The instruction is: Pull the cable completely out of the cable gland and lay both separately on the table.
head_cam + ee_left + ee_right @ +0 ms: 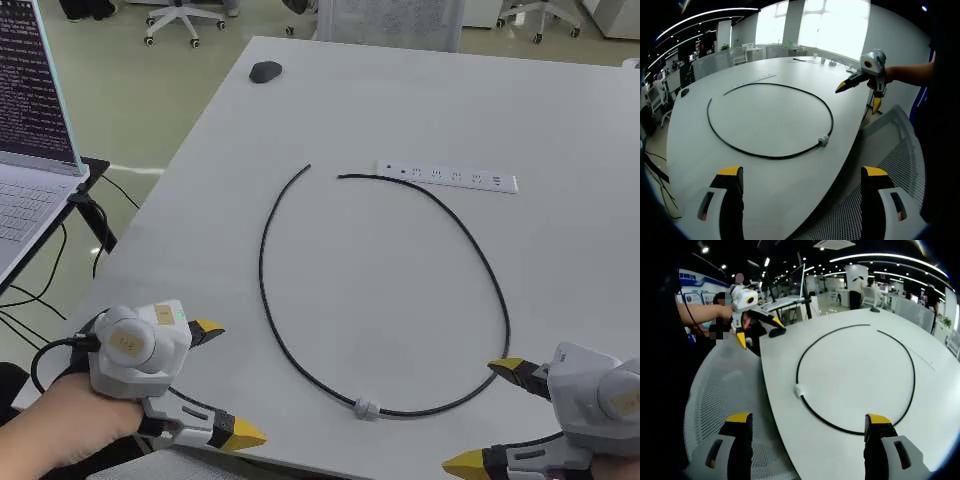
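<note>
While you held both tools off the near edge in the head view, your left hand-held gripper (232, 381) and right hand-held gripper (485, 415) were spread and empty. The cable (262, 250) lay looped on the table (400, 100), threaded through the cable gland (366, 408) near you.

Left gripper view: gland ahead, untouched.

Right gripper view: likewise.

Risk: if you pulled without pinning the gland, the whole loop would likely drag off the edge.
</note>
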{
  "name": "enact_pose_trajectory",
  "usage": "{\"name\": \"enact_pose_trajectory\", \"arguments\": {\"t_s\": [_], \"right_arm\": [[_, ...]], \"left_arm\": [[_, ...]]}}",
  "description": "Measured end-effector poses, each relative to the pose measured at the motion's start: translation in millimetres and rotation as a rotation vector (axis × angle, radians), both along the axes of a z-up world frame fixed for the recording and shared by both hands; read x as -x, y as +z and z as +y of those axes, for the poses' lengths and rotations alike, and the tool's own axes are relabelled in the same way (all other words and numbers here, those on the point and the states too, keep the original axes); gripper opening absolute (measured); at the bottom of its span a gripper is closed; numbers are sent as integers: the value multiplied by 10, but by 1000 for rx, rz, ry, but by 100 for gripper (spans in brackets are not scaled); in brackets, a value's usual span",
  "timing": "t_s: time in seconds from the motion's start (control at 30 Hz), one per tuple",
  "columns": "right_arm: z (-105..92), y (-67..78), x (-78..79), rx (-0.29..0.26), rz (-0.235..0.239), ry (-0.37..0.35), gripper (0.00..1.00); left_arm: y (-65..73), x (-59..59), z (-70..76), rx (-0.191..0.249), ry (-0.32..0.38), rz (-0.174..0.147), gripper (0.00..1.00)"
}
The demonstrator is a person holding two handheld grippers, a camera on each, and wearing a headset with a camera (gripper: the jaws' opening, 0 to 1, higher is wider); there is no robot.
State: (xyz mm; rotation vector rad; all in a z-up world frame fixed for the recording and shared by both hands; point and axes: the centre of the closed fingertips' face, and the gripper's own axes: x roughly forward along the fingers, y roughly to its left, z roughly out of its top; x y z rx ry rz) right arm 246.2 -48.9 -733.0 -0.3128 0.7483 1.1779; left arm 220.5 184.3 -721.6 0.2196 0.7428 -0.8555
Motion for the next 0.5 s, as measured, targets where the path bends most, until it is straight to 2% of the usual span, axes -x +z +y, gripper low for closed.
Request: {"name": "enact_pose_trajectory", "arguments": {"t_s": [0.5], "right_arm": [[147,7,-32,2,-8,15,91]], "left_arm": [[-7,13,29,12,10,8,98]]}}
